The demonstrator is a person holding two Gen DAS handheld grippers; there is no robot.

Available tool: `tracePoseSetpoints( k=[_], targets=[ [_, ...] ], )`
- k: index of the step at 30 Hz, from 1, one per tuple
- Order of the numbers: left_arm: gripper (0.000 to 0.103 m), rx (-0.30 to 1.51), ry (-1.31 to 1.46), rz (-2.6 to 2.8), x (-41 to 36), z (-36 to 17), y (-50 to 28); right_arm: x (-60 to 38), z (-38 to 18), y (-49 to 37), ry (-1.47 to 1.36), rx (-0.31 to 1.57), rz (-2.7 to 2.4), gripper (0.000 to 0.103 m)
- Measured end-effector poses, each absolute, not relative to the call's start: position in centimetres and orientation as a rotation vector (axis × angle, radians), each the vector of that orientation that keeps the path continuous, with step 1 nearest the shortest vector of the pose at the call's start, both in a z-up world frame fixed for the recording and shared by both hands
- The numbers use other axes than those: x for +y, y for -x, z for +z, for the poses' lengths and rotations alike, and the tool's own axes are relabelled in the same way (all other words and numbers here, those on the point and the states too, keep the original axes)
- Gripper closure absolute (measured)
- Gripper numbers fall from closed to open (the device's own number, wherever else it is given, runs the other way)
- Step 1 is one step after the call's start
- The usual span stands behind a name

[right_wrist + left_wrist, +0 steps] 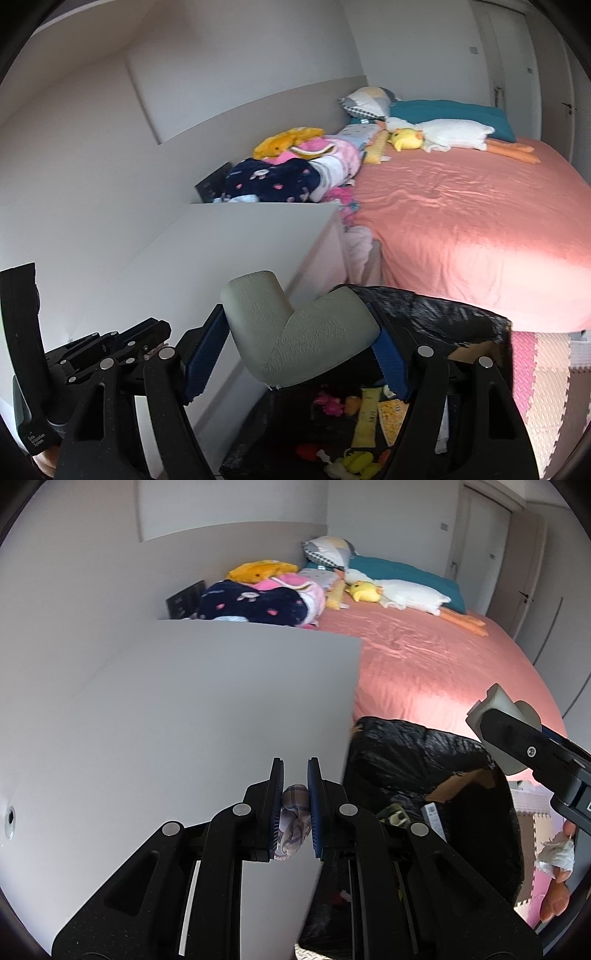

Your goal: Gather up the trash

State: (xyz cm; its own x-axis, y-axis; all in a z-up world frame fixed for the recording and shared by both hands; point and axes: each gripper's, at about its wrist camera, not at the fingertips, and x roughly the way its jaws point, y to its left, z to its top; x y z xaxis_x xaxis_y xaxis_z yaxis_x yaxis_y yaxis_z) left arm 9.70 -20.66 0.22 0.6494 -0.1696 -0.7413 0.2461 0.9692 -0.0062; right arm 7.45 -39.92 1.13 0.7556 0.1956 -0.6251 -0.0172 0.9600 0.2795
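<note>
Left wrist view: the left gripper pinches a crumpled checked tissue between its blue pads, carried above the white cabinet top's right edge, apparently bound for the black-lined trash bin alongside.

Right wrist view: the right gripper, jaws spread wide, clamps a grey foam corner piece over the bin's near rim, seemingly ready for dropping.

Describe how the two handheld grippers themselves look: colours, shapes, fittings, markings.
Both are black plastic two-finger grippers. The left gripper has angular linkage arms with slotted cut-outs, round silver pivot pins and flat fingers faced with ribbed blue pads. The right gripper is built the same way, with blue ribbed pads and silver pins. The left one's handle carries small white lettering, too small to read. No cables or sleeves show.
</note>
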Motion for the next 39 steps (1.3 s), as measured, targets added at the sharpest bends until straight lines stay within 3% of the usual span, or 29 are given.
tracePoseSetpoints(
  k=[22, 24, 25, 26, 28, 39],
  targets=[
    [0.088, 0.868, -0.177, -0.493, -29.3, -0.7, -7.6, -48.3, 1.1, -4.7, -0.303, 0.686, -0.094, 0.027],
    [0.063, 0.888, -0.175, -0.55, -29.6, -1.1, -7.3, -48.6, 1.2, -4.6, -0.28, 0.687, -0.119, 0.024],
    [0.017, 0.898, -0.175, -0.556, -29.6, -1.2, -7.2, -48.7, 1.2, -4.6, -0.275, 0.684, -0.132, 0.018],
    [0.007, 0.883, -0.171, -0.536, -29.5, -1.2, -7.0, -48.8, 1.3, -4.5, -0.273, 0.673, -0.152, 0.015],
    [0.006, 0.86, -0.152, -0.511, -29.0, -1.1, -6.9, -49.0, 1.4, -4.3, -0.277, 0.652, -0.174, 0.011],
    [0.006, 0.875, -0.075, -0.456, -27.0, -0.8, -7.7, -49.3, 1.1, -4.2, -0.287, 0.663, -0.156, 0.011]
  ],
)
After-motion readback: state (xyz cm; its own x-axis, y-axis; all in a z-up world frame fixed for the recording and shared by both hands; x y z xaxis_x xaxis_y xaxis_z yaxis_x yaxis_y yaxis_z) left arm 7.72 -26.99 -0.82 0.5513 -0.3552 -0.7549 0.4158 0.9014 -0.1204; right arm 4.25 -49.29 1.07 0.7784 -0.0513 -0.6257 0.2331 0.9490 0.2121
